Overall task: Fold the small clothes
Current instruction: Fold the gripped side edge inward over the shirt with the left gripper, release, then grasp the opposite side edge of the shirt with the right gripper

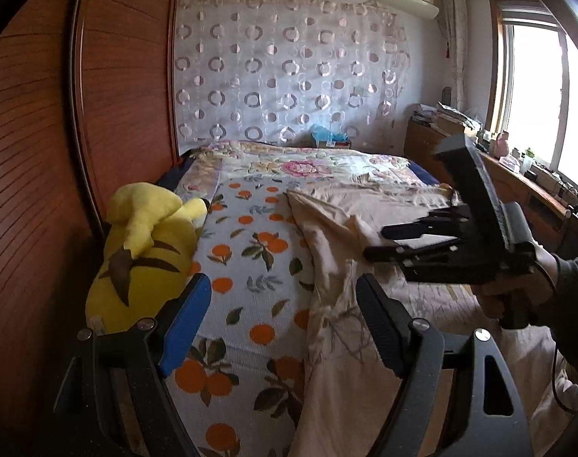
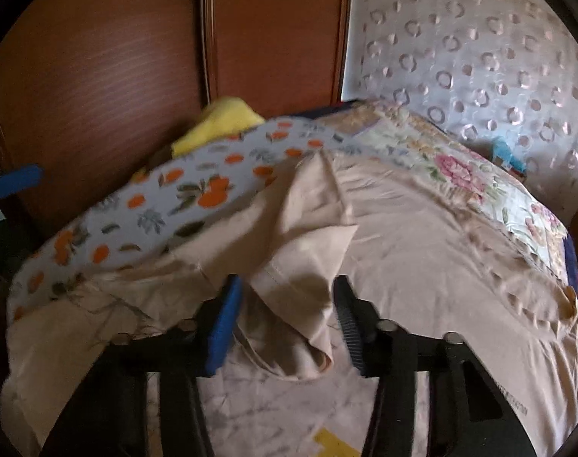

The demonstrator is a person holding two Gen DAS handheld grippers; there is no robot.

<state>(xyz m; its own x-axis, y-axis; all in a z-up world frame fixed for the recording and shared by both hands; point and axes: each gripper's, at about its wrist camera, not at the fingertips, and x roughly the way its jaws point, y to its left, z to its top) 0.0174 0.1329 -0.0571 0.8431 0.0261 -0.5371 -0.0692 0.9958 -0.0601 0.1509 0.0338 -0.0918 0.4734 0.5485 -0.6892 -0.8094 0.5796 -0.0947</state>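
A beige garment (image 1: 327,236) lies crumpled on the bed; in the right wrist view its folded flap (image 2: 308,236) rises between the fingers. My left gripper (image 1: 285,323) is open and empty, above the orange-print sheet (image 1: 247,266) and the garment's left edge. My right gripper (image 2: 285,323) is open, its jaws on either side of the garment's lower fold, not closed on it. The right gripper also shows in the left wrist view (image 1: 376,242), held over the garment, fingers apart.
A yellow plush toy (image 1: 144,251) lies at the bed's left edge against the wooden wardrobe (image 1: 41,152). A floral quilt (image 1: 308,167) covers the far bed. A cluttered wooden desk (image 1: 517,182) runs under the window on the right.
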